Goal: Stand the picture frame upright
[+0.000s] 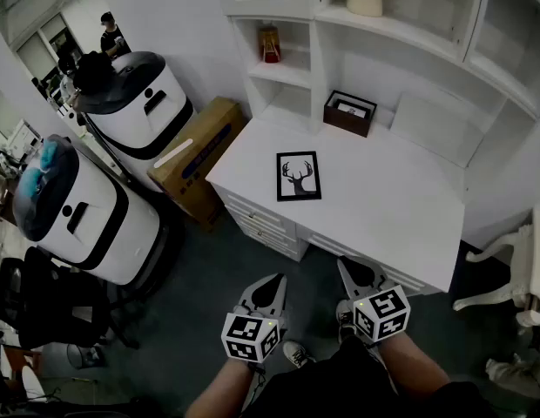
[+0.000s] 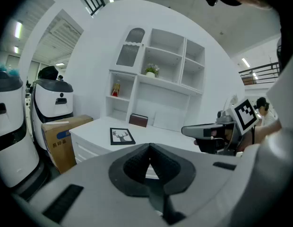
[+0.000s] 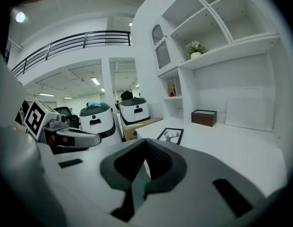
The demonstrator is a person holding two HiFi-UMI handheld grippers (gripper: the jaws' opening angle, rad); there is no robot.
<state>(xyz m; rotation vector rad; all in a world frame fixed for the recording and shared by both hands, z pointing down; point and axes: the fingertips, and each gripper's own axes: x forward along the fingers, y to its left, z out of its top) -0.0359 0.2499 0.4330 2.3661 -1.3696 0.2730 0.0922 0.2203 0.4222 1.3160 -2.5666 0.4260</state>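
Your left gripper (image 1: 272,280) and right gripper (image 1: 348,266) both have their jaws pressed together, empty, side by side just off the front edge of the desk (image 1: 383,207). The picture frame (image 1: 299,176) lies flat on the desk toward its left end, well apart from both.

The picture frame (image 1: 299,176) lies flat on the tabletop (image 1: 392,216); a box (image 1: 349,112) sits behind it, a carton (image 1: 196,157) left, seemingly on the floor (image 1: 196,316).
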